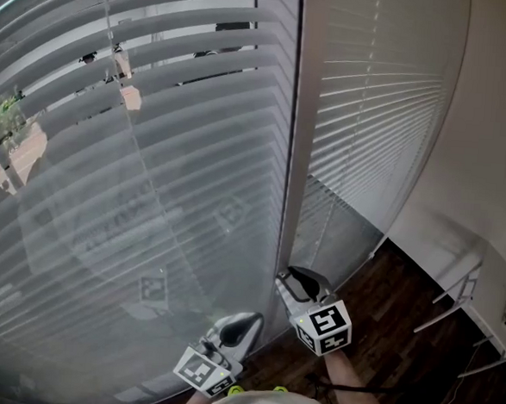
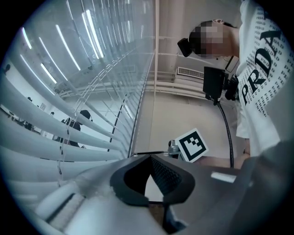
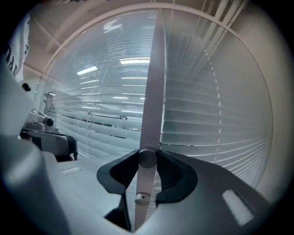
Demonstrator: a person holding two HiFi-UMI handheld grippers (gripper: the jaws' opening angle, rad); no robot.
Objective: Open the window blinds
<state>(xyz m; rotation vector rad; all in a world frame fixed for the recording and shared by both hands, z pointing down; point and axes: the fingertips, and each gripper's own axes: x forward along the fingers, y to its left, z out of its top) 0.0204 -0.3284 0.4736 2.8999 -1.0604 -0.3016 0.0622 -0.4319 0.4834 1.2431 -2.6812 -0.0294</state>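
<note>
I see the blinds [image 1: 150,190] filling the wide pane on the left. Their pale slats are tilted partly open, with bits of the outside showing through the gaps. A second set of blinds [image 1: 377,102] on the right lies nearly flat and shut. A pale upright post [image 1: 301,114] stands between the two.

My right gripper [image 1: 303,285] is up against that post. Its fingers are spread fairly wide and clamped on either side of a round grey knob [image 3: 147,158].

My left gripper [image 2: 149,157] hangs just beside the left slats, its fingertips touching and nothing between them.
</note>
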